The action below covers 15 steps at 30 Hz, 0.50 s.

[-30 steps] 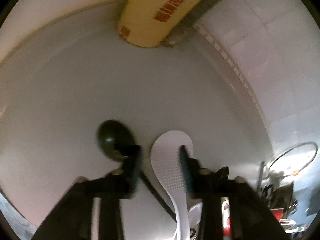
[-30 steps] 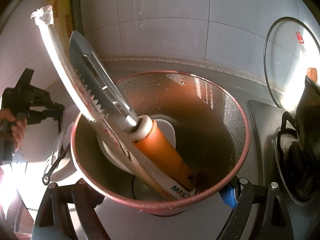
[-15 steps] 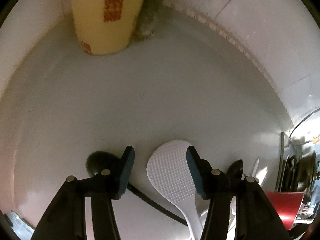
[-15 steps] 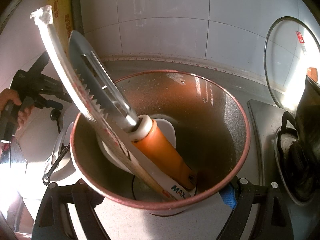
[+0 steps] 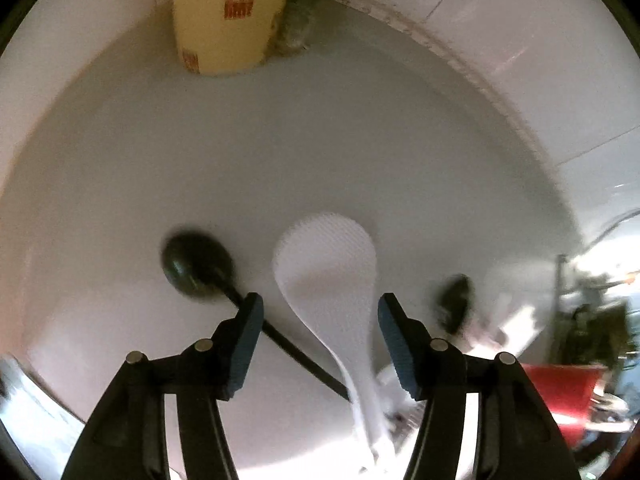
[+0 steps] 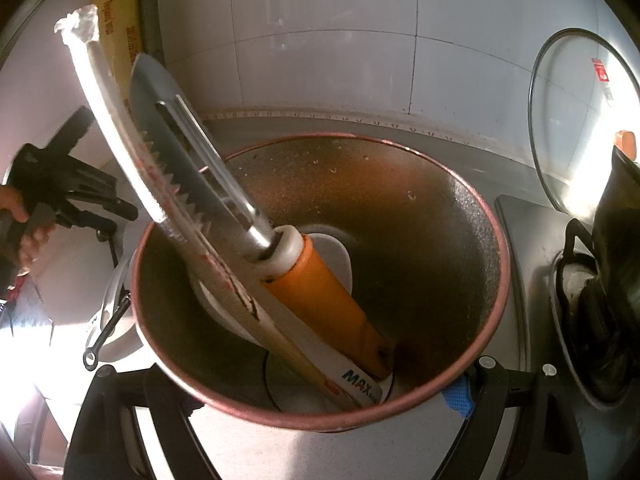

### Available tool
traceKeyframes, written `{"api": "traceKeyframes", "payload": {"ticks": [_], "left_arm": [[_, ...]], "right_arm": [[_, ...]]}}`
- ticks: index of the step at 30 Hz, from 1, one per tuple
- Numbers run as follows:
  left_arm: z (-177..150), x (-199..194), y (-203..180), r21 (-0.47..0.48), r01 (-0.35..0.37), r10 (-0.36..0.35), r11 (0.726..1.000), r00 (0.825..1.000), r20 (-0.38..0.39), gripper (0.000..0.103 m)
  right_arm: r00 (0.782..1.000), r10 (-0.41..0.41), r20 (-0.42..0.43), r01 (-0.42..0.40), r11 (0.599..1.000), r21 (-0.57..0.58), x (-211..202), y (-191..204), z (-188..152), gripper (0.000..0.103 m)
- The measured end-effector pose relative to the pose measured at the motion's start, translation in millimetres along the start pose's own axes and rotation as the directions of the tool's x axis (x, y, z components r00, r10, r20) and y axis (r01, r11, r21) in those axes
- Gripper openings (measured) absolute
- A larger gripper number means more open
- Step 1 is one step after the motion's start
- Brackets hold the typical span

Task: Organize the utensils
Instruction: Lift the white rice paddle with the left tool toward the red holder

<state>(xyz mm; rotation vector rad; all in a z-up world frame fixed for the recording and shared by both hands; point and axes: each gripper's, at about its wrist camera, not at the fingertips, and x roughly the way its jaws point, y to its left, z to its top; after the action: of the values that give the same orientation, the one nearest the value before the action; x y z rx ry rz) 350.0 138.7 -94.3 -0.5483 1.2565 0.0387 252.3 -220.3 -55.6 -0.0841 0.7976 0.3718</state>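
Note:
In the left wrist view, a white rice paddle [image 5: 326, 256] lies on the pale counter beside a black spoon [image 5: 196, 262]. My left gripper [image 5: 319, 304] hovers over the paddle's neck. Its jaws are opening, and the pads stand clear of the paddle on both sides. A second dark spoon [image 5: 454, 300] lies blurred to the right. In the right wrist view, my right gripper [image 6: 308, 396] is shut on a red-rimmed cup [image 6: 492, 312]. Leaning in the cup are an orange-handled peeler [image 6: 328, 300] and a long white utensil [image 6: 104, 88].
A yellow box [image 5: 224, 12] stands against the back wall. To the right, a glass lid [image 6: 580, 120] leans on the tiles and a dark pot [image 6: 612, 280] sits on the stove. The person's hand [image 6: 16, 220] holds the left gripper at the far left.
The left gripper's jaws have spread wider, and it has turned and drawn back, uncovering the black spoon's bowl. The right gripper and the cup have stayed still.

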Motion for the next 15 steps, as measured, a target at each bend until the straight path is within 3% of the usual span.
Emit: {"api": "traceKeyframes", "payload": {"ticks": [3,7,15], "left_arm": [[-15.5,-2.1,4.4,-0.027,0.073,-0.073,0.997,0.997,-0.021,0.06],[-25.4,2.9,11.1,-0.056,0.109,-0.112,0.993,0.992,-0.053,0.058],[-30.7,-0.1,-6.0,-0.074,0.152,-0.158,0.986,0.985,-0.072,0.041]], "right_arm": [[1.0,0.001,0.001,-0.001,1.0,0.002,1.4,-0.4,-0.4,0.091],[1.0,0.003,0.002,-0.003,1.0,0.003,2.0,-0.5,-0.9,0.091],[1.0,0.011,0.005,-0.011,1.0,0.003,0.1,-4.7,-1.5,0.091]]}}
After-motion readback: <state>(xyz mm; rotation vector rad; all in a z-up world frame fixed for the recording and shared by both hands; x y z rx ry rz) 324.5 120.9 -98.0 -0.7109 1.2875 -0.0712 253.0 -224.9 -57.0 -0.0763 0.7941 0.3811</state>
